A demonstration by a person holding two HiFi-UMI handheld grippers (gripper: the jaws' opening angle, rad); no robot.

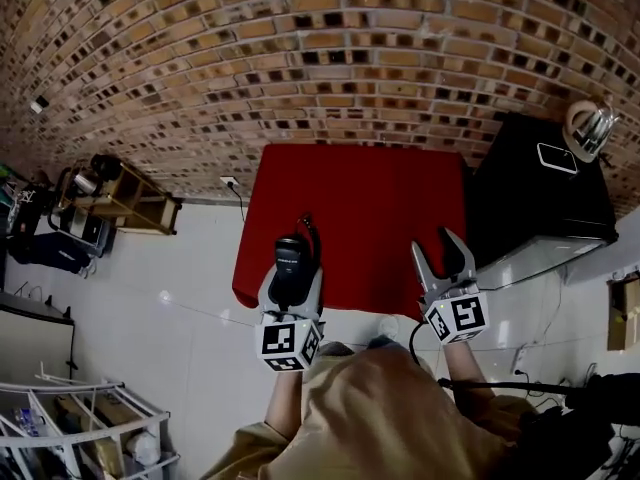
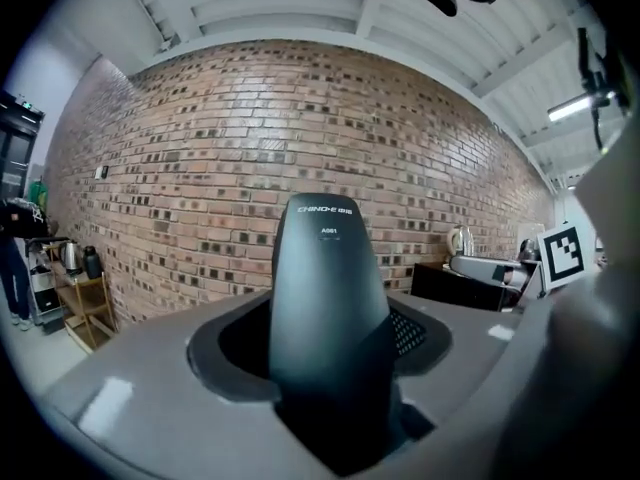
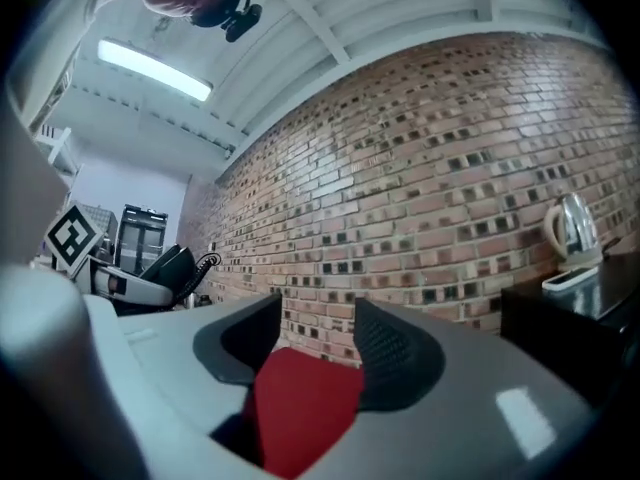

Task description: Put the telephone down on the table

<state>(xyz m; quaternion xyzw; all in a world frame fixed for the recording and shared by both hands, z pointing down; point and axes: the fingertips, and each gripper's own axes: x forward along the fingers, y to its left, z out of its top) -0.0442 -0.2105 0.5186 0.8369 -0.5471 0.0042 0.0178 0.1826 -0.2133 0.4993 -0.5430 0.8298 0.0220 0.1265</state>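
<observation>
The telephone (image 2: 330,308) is clamped in the left gripper (image 1: 293,268) over the central table (image 1: 370,218) for lowering; the right gripper (image 1: 446,253) is held spread, empty.

**A:** What's in the left gripper (image 2: 326,340)?
**B:** A dark telephone handset (image 2: 330,268), clamped between its 2 jaws, its end reaching past them.
**A:** Behind it?
**B:** A brick wall (image 2: 200,168), with a black cabinet (image 2: 470,286) at right.

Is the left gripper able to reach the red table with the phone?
Probably yes: the left gripper, shut on the telephone, hovers at the red table's near edge, and nothing stands between.
</observation>
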